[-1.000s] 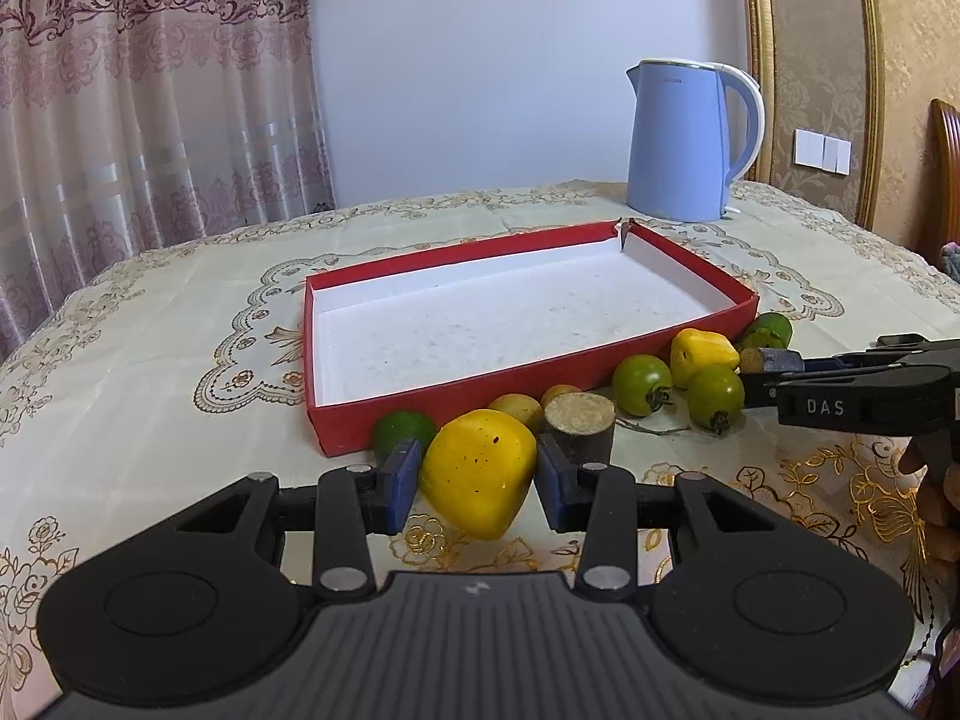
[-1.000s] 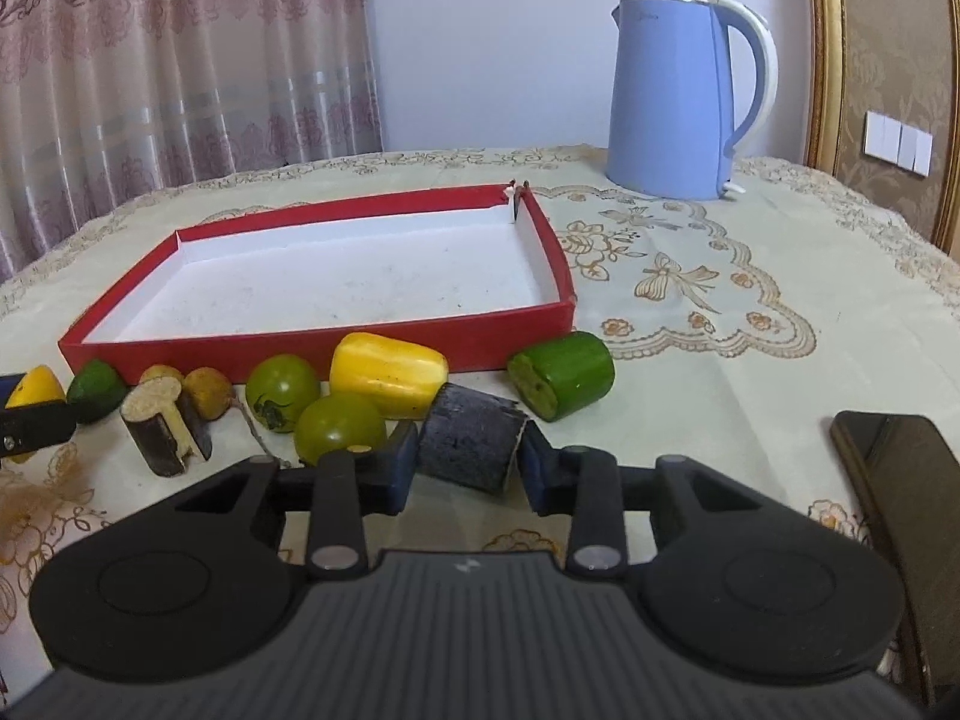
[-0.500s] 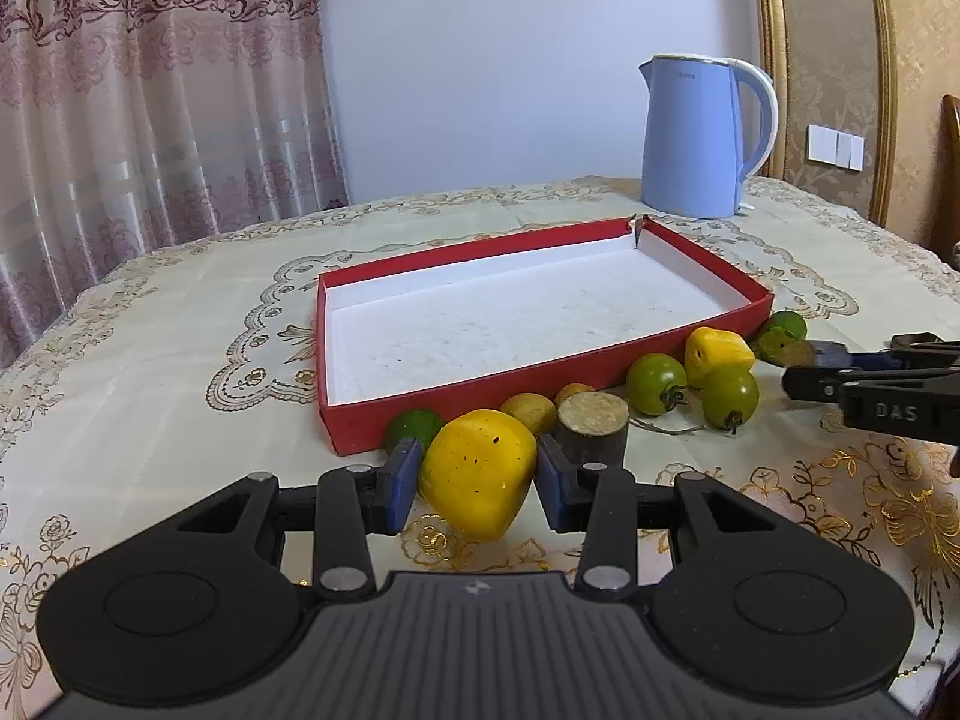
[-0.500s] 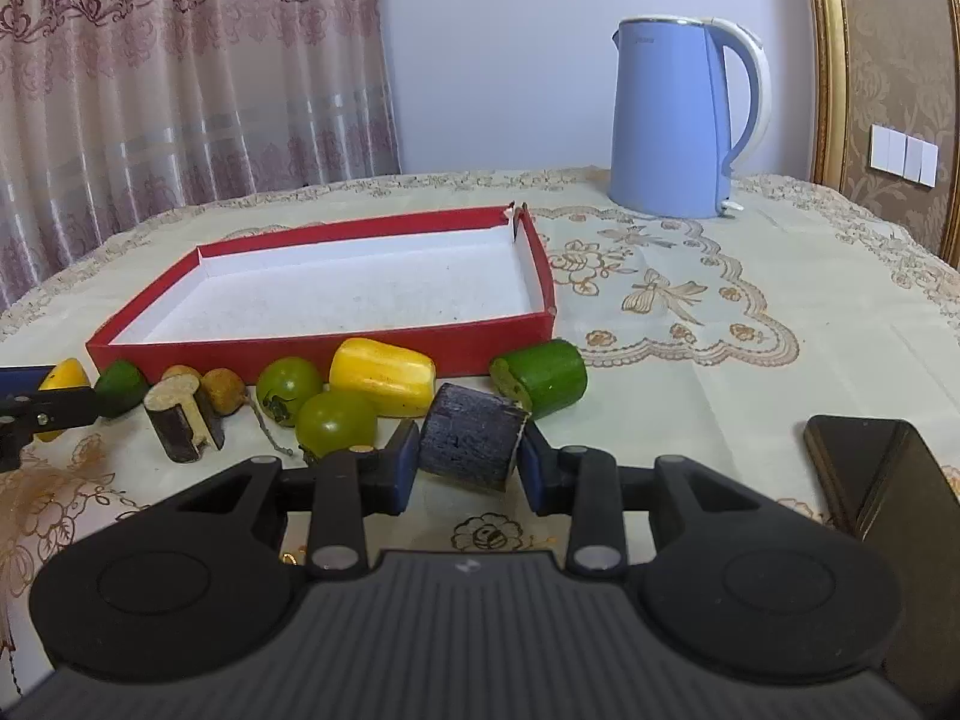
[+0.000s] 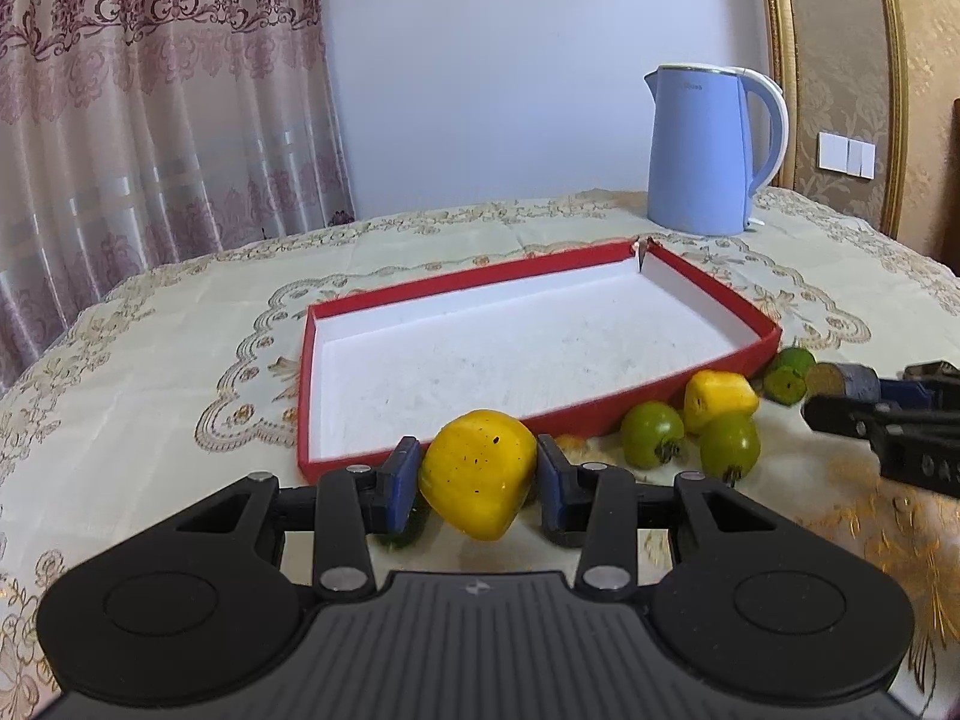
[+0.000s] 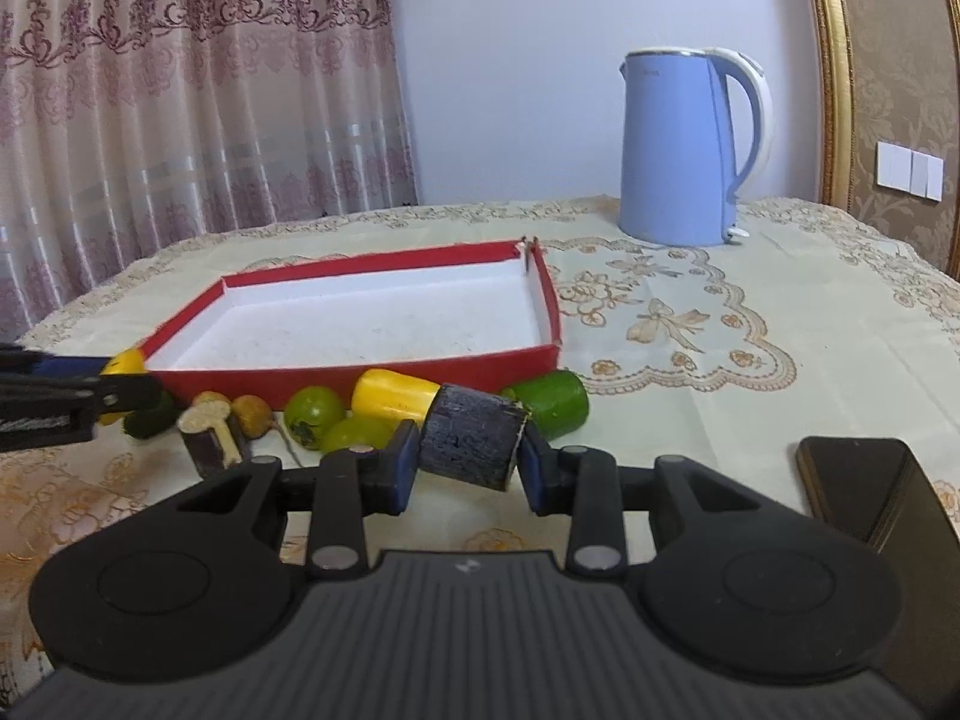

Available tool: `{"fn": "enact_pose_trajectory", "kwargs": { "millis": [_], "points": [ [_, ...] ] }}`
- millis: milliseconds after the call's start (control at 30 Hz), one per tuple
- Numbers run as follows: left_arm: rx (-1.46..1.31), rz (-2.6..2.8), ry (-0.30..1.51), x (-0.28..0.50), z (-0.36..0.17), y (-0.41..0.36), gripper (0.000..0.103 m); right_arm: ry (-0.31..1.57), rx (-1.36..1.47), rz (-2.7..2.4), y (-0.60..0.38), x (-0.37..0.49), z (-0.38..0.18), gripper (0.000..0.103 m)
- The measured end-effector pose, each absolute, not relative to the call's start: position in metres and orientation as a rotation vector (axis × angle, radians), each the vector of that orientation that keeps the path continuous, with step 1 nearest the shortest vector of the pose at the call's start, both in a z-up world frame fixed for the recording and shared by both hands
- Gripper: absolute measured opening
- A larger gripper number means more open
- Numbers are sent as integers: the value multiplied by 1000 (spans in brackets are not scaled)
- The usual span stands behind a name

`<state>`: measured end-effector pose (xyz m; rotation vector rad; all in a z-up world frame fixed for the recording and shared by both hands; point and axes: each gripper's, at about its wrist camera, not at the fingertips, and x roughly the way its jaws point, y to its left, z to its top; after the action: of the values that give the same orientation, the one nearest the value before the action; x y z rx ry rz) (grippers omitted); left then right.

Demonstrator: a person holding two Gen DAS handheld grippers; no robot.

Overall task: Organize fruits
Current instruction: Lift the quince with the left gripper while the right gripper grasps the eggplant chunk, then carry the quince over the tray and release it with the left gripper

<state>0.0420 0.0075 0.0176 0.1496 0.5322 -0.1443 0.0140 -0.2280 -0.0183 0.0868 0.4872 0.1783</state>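
My left gripper (image 5: 477, 483) is shut on a yellow fruit (image 5: 477, 489) and holds it above the table, just before the near wall of the red tray (image 5: 660, 408). My right gripper (image 6: 468, 459) is shut on a dark purple sugarcane piece (image 6: 471, 441), lifted near the tray's (image 6: 390, 375) front right corner. The tray's white inside holds nothing. Along its near wall lie green round fruits (image 5: 651, 435), a yellow piece (image 5: 717, 399), a green cylinder (image 6: 552, 402), another cane piece (image 6: 210, 435) and small brown fruits (image 6: 252, 414).
A blue kettle (image 6: 690, 144) stands behind the tray at the right. A dark phone (image 6: 864, 486) lies at the right near my right gripper. The table wears an embroidered cloth (image 6: 690, 324). Curtains hang behind.
Both grippers have risen with their loads: the yellow fruit and the cane piece are off the table and closer to the tray's near wall.
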Motion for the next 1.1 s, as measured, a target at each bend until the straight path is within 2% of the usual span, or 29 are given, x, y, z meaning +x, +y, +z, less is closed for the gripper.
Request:
{"fn": "enact_pose_trajectory", "kwargs": {
  "millis": [667, 900, 1033, 1100],
  "points": [
    [153, -122, 551, 75, 22, -16, 39, 461, 99, 243, -219, 9, -12, 33],
    [169, -101, 576, 115, 23, -27, 39, 459, 102, 245, -221, 8, -12, 33],
    [193, -66, 605, 148, 18, -32, 41, 457, 107, 244, -223, 7, -11, 33],
    [205, -33, 626, 164, 14, -34, 47, 457, 108, 242, -224, 7, -11, 33]
  ]
}}
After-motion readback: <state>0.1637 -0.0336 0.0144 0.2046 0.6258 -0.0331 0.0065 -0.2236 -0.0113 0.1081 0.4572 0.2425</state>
